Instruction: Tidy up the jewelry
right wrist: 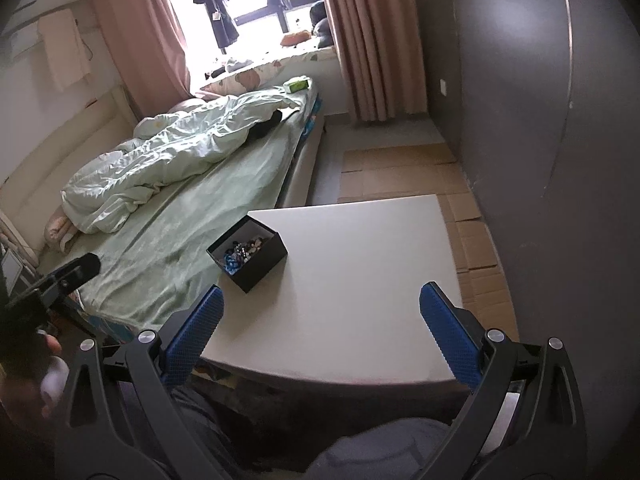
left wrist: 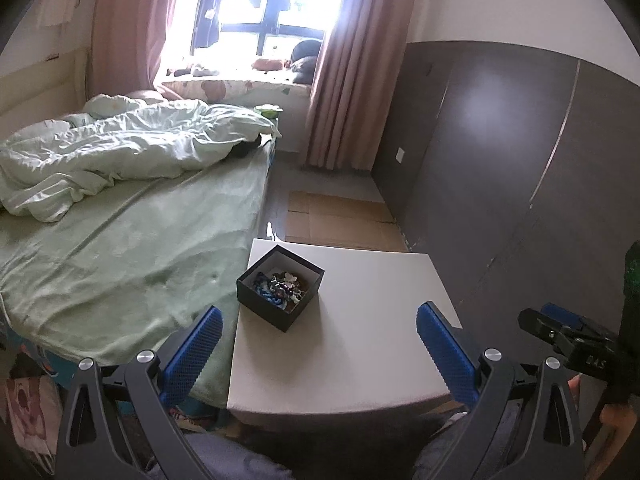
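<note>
Left wrist view shows me the black box (left wrist: 280, 286) of jewelry (left wrist: 280, 283) on the white worktop (left wrist: 360, 344). Both my left tool (left wrist: 319, 344) and right tool (right wrist: 321, 324) hang spread apart, gripping nothing.

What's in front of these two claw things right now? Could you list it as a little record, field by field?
setting: bedroom, white table beside a bed with green sheets
box: black open box near the table's left edge
box contents: tangled jewelry, blue and dark pieces mixed
left gripper: open, empty, held back from the box
right gripper: open, empty, over the table's near edge
floor: flattened cardboard beyond the table
task progress: nothing taken out of the box yet
</note>
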Motion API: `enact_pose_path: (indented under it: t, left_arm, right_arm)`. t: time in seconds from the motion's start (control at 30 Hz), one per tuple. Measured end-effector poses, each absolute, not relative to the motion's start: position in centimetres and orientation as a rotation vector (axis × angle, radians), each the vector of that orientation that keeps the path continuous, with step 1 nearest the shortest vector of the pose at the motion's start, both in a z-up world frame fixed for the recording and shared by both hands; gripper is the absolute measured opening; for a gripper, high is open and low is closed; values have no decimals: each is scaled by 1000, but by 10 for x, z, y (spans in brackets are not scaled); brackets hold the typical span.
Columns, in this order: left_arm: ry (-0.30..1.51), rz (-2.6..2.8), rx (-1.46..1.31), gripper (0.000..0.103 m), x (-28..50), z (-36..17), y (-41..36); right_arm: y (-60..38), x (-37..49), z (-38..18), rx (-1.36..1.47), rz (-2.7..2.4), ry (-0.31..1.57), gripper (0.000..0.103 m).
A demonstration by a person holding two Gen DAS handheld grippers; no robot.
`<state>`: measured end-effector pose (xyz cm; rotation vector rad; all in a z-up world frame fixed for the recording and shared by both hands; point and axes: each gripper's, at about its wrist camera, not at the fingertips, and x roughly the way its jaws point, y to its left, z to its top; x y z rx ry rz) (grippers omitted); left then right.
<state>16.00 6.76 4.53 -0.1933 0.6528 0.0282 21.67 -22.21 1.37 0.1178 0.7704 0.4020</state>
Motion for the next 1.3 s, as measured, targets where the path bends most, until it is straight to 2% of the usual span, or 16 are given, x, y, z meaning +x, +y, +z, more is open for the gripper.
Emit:
enact_pose_path:
  t: [0.57,0.93,1.3]
  left_arm:
    - [540,46,-122,94,75,36,53]
    - [501,69,-76,94,63,-4,44]
    - [500,70,-24,94,76,-30,39]
  right_arm:
    - [-240,145,-2,90,362,673,98]
    - [-237,123,-29,73,381,605,98]
    - [-232,129,-48,72,381,640,98]
